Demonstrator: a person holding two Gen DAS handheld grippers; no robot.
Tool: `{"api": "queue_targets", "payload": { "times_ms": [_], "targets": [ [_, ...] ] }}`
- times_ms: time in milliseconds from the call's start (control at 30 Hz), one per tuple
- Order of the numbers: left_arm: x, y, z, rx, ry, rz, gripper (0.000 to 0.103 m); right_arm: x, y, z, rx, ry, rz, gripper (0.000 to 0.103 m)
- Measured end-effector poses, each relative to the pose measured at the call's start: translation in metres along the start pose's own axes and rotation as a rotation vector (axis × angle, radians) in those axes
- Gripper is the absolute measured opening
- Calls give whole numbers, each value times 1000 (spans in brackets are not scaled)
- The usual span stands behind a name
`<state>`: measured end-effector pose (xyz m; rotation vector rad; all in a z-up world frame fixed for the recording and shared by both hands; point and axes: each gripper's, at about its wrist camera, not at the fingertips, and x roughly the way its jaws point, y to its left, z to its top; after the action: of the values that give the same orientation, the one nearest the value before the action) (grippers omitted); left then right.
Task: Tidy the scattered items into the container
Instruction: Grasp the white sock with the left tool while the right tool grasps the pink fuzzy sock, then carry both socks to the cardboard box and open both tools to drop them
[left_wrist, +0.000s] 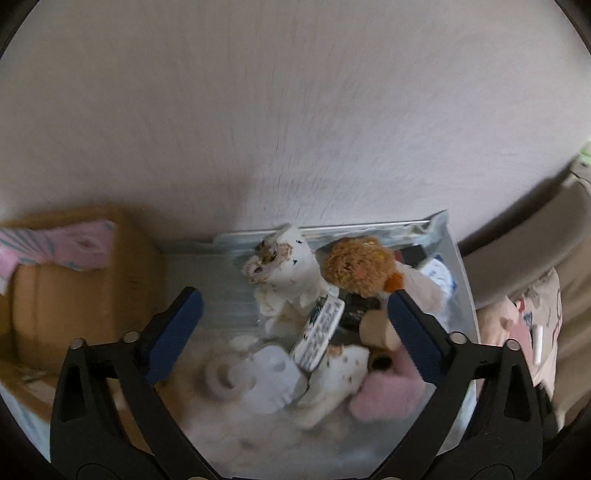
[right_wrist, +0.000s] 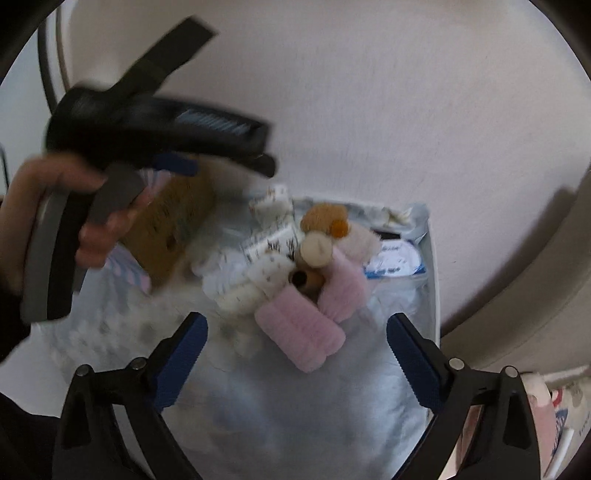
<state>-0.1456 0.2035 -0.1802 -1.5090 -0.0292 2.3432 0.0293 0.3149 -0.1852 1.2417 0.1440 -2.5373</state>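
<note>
A clear plastic container (left_wrist: 369, 227) sits on the pale floor against a cardboard box. Inside it lie a brown plush toy (left_wrist: 356, 267), crumpled white cloth (left_wrist: 291, 266), a white keypad remote (left_wrist: 319, 334), a white plastic piece (left_wrist: 266, 380), a cardboard tube (left_wrist: 380, 328) and pink fuzzy socks (left_wrist: 384, 395). My left gripper (left_wrist: 294, 295) hangs open just above this pile, with nothing between its pads. My right gripper (right_wrist: 297, 318) is open too, over the pink fuzzy socks (right_wrist: 303, 328) in the container (right_wrist: 432, 258), and touches nothing. The brown plush toy (right_wrist: 325, 218) lies further back.
A cardboard box (left_wrist: 74, 295) with pink cloth (left_wrist: 74, 243) on it stands left of the container. A person's hand (right_wrist: 55, 206) holds the left tool's black body (right_wrist: 147, 122) at upper left. Beige furniture (left_wrist: 535, 240) curves along the right. Patterned fabric (right_wrist: 561, 413) lies at lower right.
</note>
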Motion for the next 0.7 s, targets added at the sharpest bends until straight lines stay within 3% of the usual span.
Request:
{"api": "queue_targets", "payload": {
  "times_ms": [233,400,433,500,533,600,667,700],
  "targets": [
    [57,8,-1,-43,70,53,82,44,-12,-16,-17,18,-3,90],
    [75,10,-2,-60,86,56,79,60,-14,-19,-66,43,-21,90],
    [77,10,-2,-62,89,50,72,62,-13,-19,-74,45,-22,89],
    [80,11,-3,-72,95,20,59,64,-14,-19,-82,44,-14,82],
    [80,11,-3,-73,98,10,51,66,-14,-18,-86,48,-8,73],
    [80,9,-5,-60,100,9,43,70,-13,-17,-104,63,8,59],
    [78,6,-7,-47,103,1,31,69,-7,-18,-148,57,-19,51],
    [76,6,-8,-46,101,0,31,67,-5,-19,-163,50,-29,49]
  ]
}}
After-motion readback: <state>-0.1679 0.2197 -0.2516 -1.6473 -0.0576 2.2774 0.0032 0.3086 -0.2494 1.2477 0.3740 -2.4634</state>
